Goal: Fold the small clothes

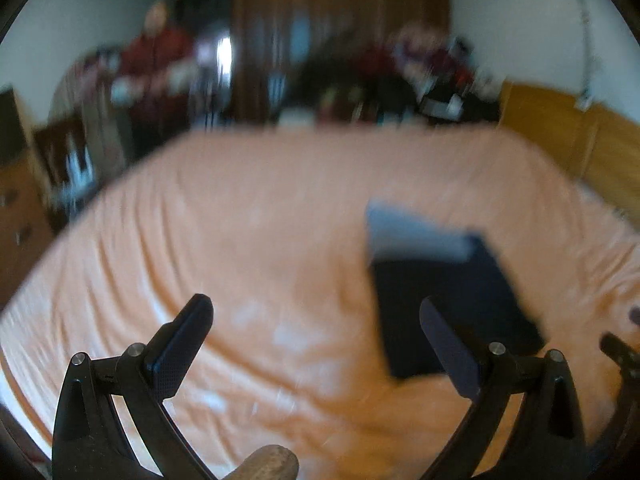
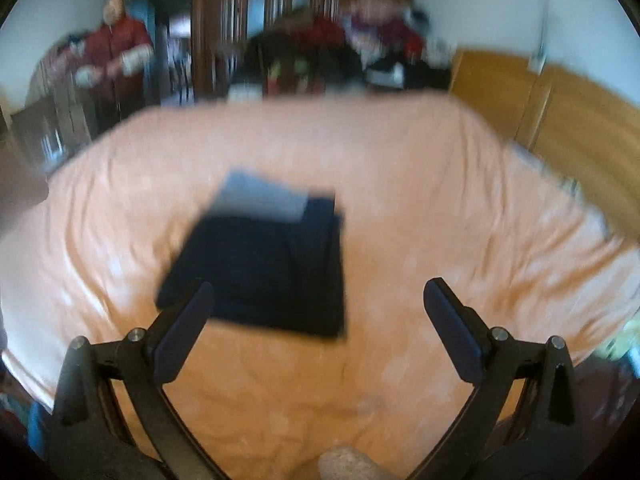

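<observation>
Orange sheet (image 1: 240, 220) covers the bed, wrinkled, both views motion-blurred. Navy garment (image 1: 452, 304) lies flat on the sheet as a folded rectangle; a grey piece (image 1: 412, 236) lies at its far edge, and whether it is a separate item or part of the same cloth cannot be told. Left tool (image 1: 316, 320): fingers spread wide, nothing between them, over bare sheet, with the garment to its right. Right tool (image 2: 320, 300): fingers spread wide, empty; the garment (image 2: 264, 268) is ahead and left of centre, its near corner behind the left finger (image 2: 184, 332). Contact between tools and cloth not discernible. Wooden wardrobe (image 2: 280, 8) and headboard (image 2: 560, 120) stand beyond the bed.
</observation>
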{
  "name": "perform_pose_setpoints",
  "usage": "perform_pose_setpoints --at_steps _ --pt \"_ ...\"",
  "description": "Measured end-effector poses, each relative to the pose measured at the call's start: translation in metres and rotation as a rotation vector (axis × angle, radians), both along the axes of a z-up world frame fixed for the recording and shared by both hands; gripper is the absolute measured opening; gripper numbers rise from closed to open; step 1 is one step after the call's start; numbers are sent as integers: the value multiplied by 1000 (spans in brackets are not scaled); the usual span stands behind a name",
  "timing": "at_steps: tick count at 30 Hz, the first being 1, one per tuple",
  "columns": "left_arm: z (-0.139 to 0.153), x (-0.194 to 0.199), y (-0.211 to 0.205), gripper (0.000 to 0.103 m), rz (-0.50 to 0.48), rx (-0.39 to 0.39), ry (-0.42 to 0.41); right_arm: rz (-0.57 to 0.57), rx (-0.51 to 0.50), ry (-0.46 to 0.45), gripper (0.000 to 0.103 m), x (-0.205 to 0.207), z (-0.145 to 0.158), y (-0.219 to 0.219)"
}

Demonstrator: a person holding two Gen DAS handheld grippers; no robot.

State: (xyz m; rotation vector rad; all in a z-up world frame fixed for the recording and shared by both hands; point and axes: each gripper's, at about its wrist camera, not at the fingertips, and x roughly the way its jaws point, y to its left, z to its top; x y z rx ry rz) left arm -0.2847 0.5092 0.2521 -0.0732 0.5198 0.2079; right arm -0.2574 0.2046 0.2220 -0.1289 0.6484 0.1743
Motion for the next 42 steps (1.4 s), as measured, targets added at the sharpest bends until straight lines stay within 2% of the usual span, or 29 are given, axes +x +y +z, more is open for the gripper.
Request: perform_pose_setpoints --at_steps 2,3,5,6,8,22,42 --pt "35 -12 -11 103 -27 -8 -89 1 11 -41 103 0 27 4" --pt "47 -16 -13 103 -44 -43 -118 -2 20 -54 103 0 37 5" --pt "56 -14 -14 103 -95 -127 -97 -1 37 -60 103 -1 48 6" --pt "58 -12 -16 103 -104 -132 -83 2 52 -57 103 -1 51 6" --pt "60 -14 -22 103 -93 -101 -81 5 59 -54 103 0 53 6" --pt "74 -47 -57 103 -73 -28 -92 13 86 -41 103 -15 55 4" --pt "76 -47 -64 103 -76 1 -75 41 141 -3 103 -12 42 4"
